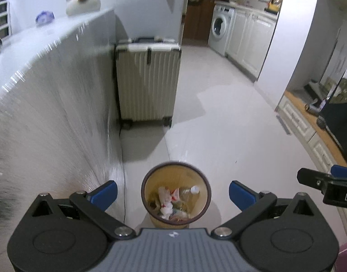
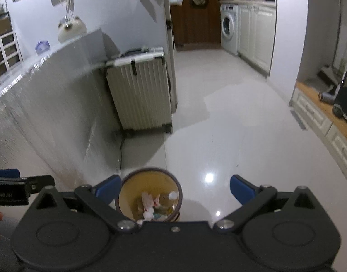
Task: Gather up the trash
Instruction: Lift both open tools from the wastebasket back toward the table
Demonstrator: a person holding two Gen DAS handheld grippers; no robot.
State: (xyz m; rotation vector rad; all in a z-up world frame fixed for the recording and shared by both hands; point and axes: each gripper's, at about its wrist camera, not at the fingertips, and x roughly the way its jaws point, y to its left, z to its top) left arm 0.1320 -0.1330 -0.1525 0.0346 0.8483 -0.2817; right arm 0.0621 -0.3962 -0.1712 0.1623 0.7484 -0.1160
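Left gripper (image 1: 172, 194): blue-padded jaws spread wide, nothing held. Right gripper (image 2: 175, 190): likewise spread, empty. Round yellow wastebasket with dark rim (image 1: 150, 179) stands on the glossy white tiled floor (image 1: 218, 136) directly below both, just beside the silver-clad counter (image 1: 49, 113). Inside: crumpled white-and-red paper (image 1: 165, 200) and a clear plastic bottle with white cap (image 1: 191, 191). Farther: ribbed cream hard-shell suitcase (image 1: 148, 81) against the counter end. Farthest: white front-loading washing machine (image 1: 220, 28).
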